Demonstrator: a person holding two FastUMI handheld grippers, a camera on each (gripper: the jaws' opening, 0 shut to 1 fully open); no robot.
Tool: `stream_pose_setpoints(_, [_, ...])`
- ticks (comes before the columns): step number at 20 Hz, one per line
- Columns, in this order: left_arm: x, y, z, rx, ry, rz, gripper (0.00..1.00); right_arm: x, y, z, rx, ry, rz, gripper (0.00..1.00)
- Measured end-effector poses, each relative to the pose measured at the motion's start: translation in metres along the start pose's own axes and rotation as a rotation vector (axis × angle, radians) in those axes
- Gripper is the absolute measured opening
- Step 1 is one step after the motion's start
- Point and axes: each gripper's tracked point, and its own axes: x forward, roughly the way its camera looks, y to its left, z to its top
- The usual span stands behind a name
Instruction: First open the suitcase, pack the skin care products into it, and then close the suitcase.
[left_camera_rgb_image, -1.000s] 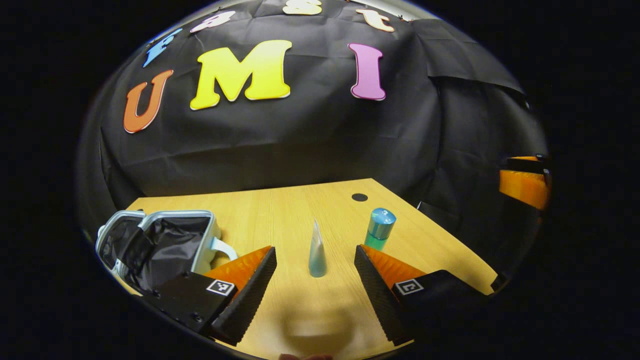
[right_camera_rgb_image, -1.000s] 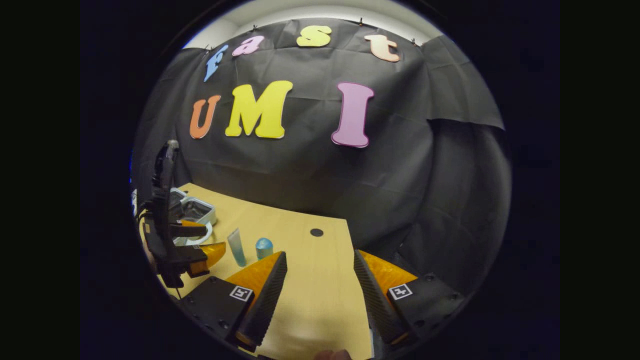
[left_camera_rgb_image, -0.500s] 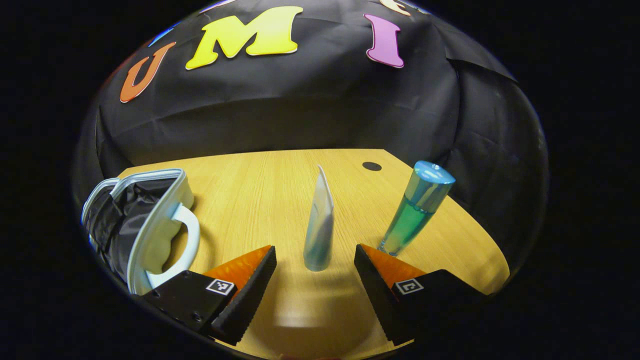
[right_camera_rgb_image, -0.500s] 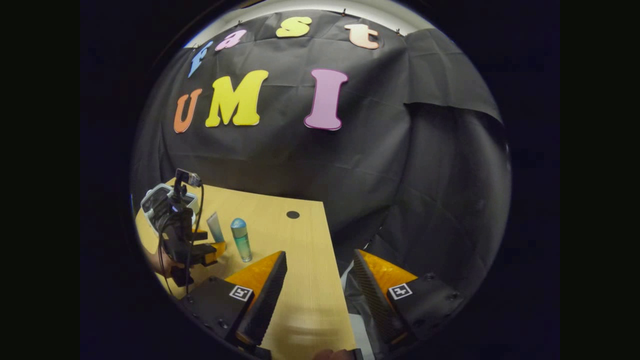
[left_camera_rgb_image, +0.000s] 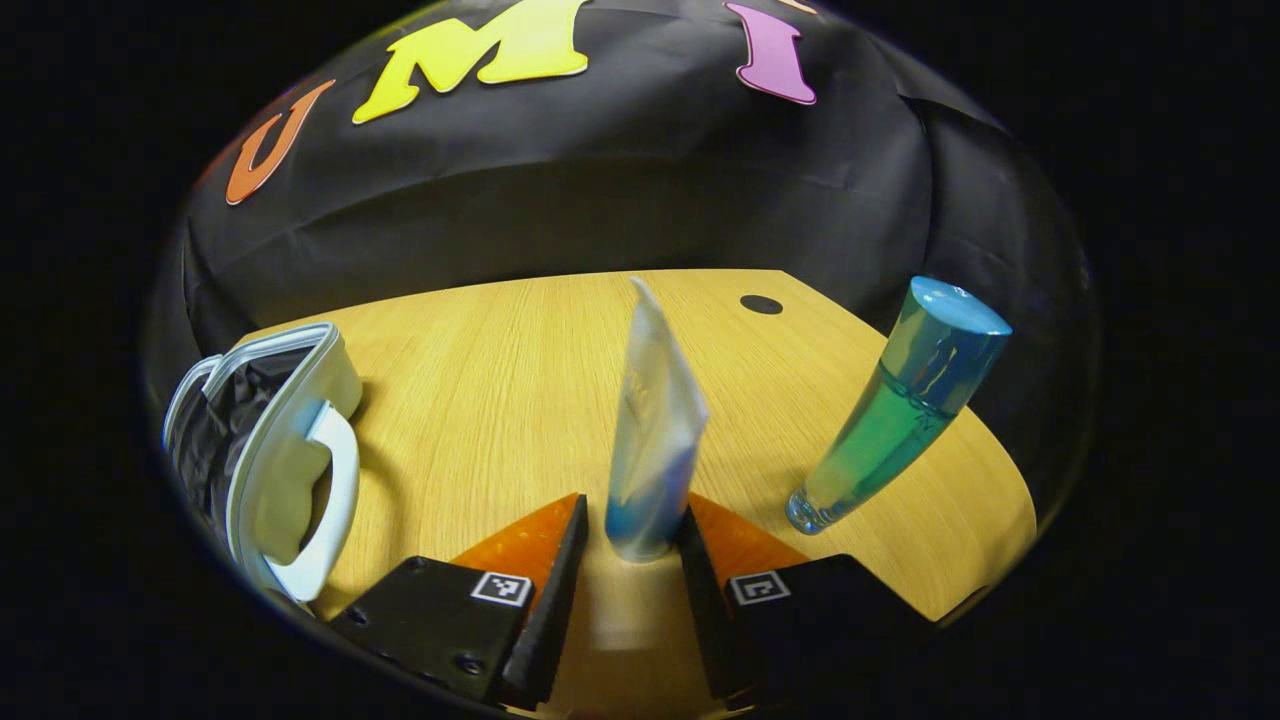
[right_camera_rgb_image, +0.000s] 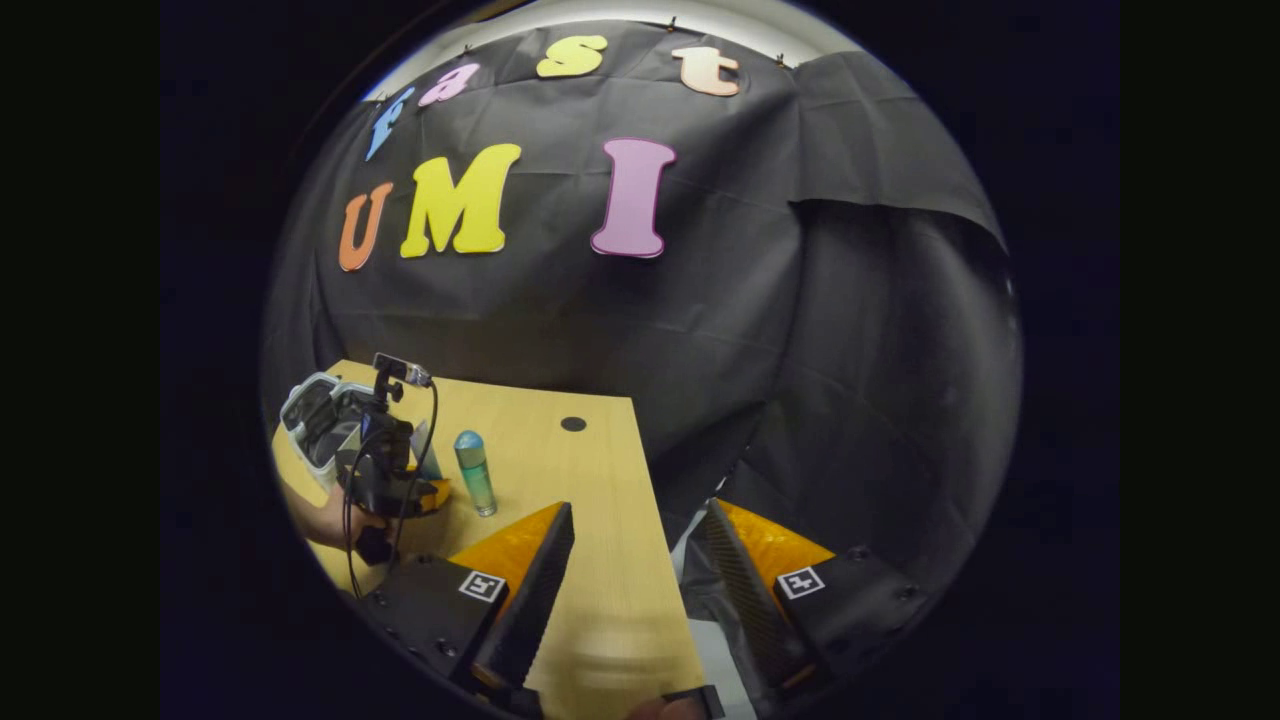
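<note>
With the left gripper (left_camera_rgb_image: 632, 560) apparently pinching the tube (left_camera_rgb_image: 652, 440) low, lift straight; right gripper (right_camera_rgb_image: 635, 590) spread, idle.

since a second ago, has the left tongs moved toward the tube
Yes. The left tongs advanced across the table toward the back wall; the standing tube now sits between its fingers, which have narrowed around it.

Wooden table (left_camera_rgb_image: 500, 370) with dark hole (left_camera_rgb_image: 761, 304)
</note>
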Motion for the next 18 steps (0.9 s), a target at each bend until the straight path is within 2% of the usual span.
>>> stream_pose_setpoints(2, [0.000, 0.001, 0.000, 0.018, 0.005, -0.003, 0.44, -0.002, 0.005, 0.000, -0.007, -0.001, 0.005, 0.80])
stream_pose_setpoints(7, [-0.018, -0.002, 0.003, -0.015, 0.030, -0.083, 0.39, -0.001, 0.021, 0.004, -0.021, -0.016, 0.032, 0.80])
stream_pose_setpoints(8, [-0.025, -0.002, 0.007, -0.024, 0.023, -0.093, 0.46, 0.001, 0.025, 0.002, -0.023, -0.015, 0.042, 0.80])
stream_pose_setpoints(9, [-0.034, -0.001, 0.013, -0.035, 0.010, -0.103, 0.45, 0.004, 0.029, 0.001, -0.026, -0.015, 0.054, 0.79])
stream_pose_setpoints(10, [-0.043, -0.001, 0.020, -0.048, -0.003, -0.115, 0.37, 0.007, 0.034, 0.000, -0.028, -0.016, 0.065, 0.80])
stream_pose_setpoints(14, [-0.096, 0.014, 0.049, -0.088, -0.063, -0.130, 0.36, 0.032, 0.086, -0.018, -0.027, 0.016, 0.189, 0.80])
stream_pose_setpoints(15, [-0.114, 0.020, 0.053, -0.101, -0.061, -0.131, 0.36, 0.044, 0.109, -0.030, -0.009, 0.049, 0.247, 0.80])
stream_pose_setpoints(18, [-0.161, 0.041, 0.057, -0.149, -0.065, -0.096, 0.36, 0.072, 0.145, -0.044, 0.035, 0.089, 0.301, 0.80])
